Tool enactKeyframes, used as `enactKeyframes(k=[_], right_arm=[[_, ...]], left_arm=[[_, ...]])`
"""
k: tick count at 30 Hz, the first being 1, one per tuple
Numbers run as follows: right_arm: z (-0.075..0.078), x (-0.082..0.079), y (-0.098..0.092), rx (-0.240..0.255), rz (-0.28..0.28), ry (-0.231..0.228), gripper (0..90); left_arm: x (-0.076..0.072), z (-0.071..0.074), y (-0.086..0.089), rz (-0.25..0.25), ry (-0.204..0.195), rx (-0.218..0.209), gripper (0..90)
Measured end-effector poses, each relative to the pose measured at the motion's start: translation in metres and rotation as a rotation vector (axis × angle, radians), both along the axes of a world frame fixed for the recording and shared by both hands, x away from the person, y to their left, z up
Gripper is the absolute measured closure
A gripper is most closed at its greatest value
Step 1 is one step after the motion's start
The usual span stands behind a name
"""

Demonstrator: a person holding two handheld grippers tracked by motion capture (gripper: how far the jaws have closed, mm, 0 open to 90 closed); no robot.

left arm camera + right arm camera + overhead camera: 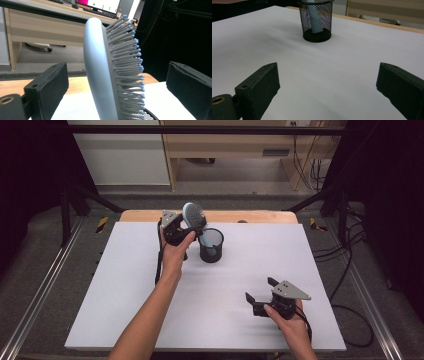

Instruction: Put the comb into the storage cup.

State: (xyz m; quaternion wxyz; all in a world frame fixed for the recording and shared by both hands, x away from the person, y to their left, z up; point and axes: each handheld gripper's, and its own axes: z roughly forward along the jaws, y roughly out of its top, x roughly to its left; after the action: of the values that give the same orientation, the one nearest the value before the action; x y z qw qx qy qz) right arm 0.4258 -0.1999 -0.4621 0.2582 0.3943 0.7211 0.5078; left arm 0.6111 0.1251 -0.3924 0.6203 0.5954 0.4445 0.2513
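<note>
The pale blue hairbrush (194, 215) stands handle-down in the black mesh cup (211, 246), its oval head rising above the rim and leaning to the left, toward the far edge of the table (125, 285). In the left gripper view the brush head (110, 72) is seen edge-on, smooth back to the left and bristles with rounded tips to the right, standing between the two black jaws with clear space on both sides, so neither pad touches it. The left gripper (182, 231) is released, its jaws spread wide around the brush head, held up by the person's left hand (174, 252) just left of the cup. From the right gripper view the mesh cup (316, 21) stands far off on the white surface, and the handle of the brush shows as a pale column through the mesh, resting on the bottom of the cup. The right gripper (260, 295) sits well apart from the cup, near the right front corner of the table, in the person's right hand (292, 322); its jaws are spread wide with nothing but bare table between them. Beyond the far edge of the table a strip of wooden top shows, and behind that a pale wooden desk (230, 145) on the floor.
</note>
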Motion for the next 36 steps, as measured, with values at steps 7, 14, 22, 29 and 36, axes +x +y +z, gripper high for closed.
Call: enactKeyframes(k=[7,14,22,29,36], right_arm=[[-0.0002,0.0001,0.0003,-0.002,0.0,0.0,5.0],[-0.0002,0.0001,0.0003,-0.002,0.0,0.0,5.1],[-0.0004,0.0,0.0007,-0.003,0.0,0.002,5.1],[-0.0005,0.0002,0.0011,-0.004,0.001,0.001,5.0],[-0.0006,0.0002,0.0011,-0.005,0.001,0.001,5.0]], left_arm=[[-0.0012,0.0003,0.0026,-0.004,-0.01,-0.011,2.9],[-0.0045,0.0006,0.003,-0.017,-0.012,-0.021,2.6],[-0.0078,0.0007,0.0043,-0.023,-0.023,-0.015,2.6],[-0.0099,0.0011,0.0035,-0.027,-0.034,0.008,2.6],[-0.0097,-0.0007,0.0053,-0.02,-0.029,0.013,2.7]])
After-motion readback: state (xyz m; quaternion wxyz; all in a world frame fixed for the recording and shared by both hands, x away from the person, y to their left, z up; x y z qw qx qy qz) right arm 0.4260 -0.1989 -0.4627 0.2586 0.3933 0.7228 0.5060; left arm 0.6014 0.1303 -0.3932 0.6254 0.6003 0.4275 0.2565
